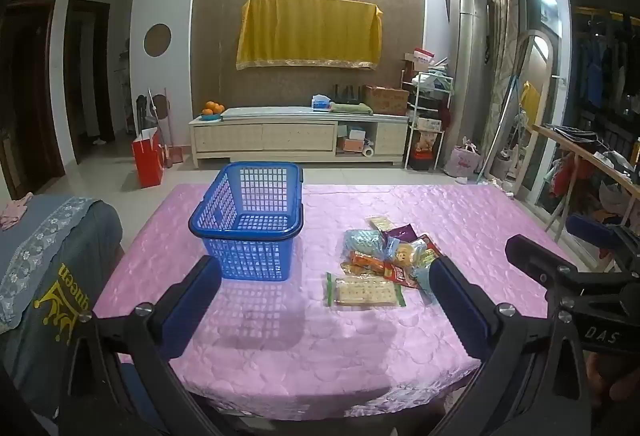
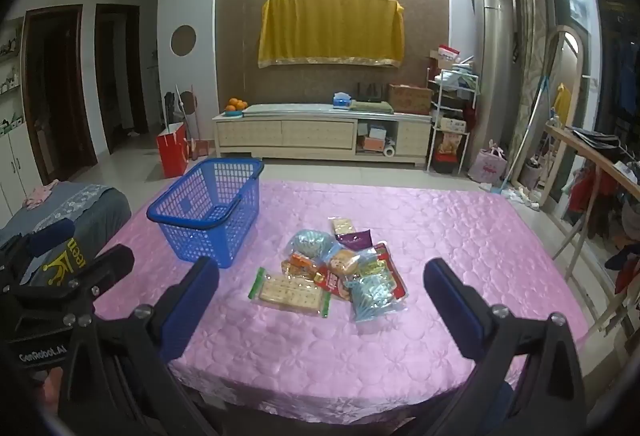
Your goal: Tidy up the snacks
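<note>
Both grippers hang over the near edge of the pink tablecloth (image 1: 460,212). The left gripper (image 1: 326,286) has its fingers spread wide with nothing between them, same deal with the right gripper (image 2: 322,286). The snack pile (image 2: 344,268) sits mid-table, with a cracker pack (image 2: 290,292) nearest. The blue basket (image 1: 248,220) stands upright just left of the pile, not touching it.

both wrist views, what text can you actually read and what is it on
"DAS" on the right gripper body, left wrist view.
"GenRobot.AI" on the left gripper body, right wrist view.
"queen", upside down, on the grey cloth at left.
Print on the snack packets: too small and blurred.
</note>
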Tool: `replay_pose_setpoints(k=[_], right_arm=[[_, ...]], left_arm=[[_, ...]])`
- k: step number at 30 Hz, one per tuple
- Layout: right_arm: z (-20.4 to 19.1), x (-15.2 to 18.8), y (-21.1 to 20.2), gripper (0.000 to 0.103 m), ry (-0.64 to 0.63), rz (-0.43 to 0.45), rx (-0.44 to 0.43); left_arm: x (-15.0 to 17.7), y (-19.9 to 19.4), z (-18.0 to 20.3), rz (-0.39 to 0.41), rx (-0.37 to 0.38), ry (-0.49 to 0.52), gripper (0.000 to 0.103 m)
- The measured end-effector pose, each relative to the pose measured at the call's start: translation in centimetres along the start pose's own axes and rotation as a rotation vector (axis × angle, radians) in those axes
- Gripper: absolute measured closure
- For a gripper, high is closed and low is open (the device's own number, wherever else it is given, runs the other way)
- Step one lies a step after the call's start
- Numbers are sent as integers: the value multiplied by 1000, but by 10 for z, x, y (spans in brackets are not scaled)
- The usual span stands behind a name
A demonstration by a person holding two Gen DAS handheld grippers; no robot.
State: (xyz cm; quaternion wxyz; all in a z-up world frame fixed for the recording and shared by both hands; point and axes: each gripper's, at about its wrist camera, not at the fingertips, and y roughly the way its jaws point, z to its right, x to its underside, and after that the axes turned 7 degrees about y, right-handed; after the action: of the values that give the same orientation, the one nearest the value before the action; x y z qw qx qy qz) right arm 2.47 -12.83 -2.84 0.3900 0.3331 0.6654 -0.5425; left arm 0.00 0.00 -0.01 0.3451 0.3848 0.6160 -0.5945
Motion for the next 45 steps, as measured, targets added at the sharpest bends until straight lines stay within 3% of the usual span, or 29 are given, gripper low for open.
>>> replay_pose_setpoints(k=[45], right_arm=[[-2,2,-1,0,19,-23,1]], left_arm=[[1,-6,-2,-5,-15,4,0]])
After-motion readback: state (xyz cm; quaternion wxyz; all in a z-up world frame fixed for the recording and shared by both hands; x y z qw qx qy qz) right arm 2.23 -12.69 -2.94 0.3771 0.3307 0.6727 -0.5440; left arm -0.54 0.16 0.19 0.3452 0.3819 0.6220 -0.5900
